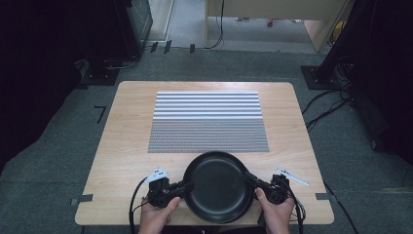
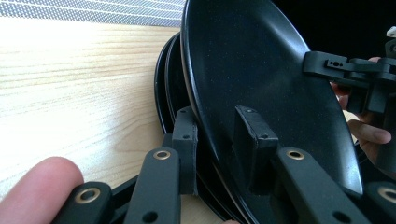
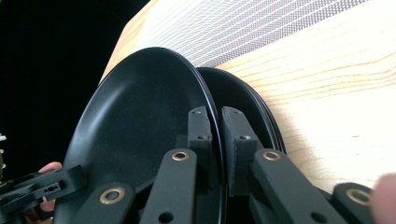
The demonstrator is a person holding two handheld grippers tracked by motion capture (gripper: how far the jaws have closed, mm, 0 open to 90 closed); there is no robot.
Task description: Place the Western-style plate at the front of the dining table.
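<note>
**Top plate pinched at both rims**

The top black plate (image 1: 217, 184) sat on a stack of plates (image 2: 164, 88) at the table's (image 1: 122, 146) near edge. The left gripper (image 1: 187, 185) and right gripper (image 1: 247, 179) were each clamped on its opposite rims. Lifting it well likely called for both hands rising evenly, keeping it level. The gripper views showed the plates beneath and the rim between the pads; the high view showed the striped mat (image 1: 208, 122) beyond.
</note>
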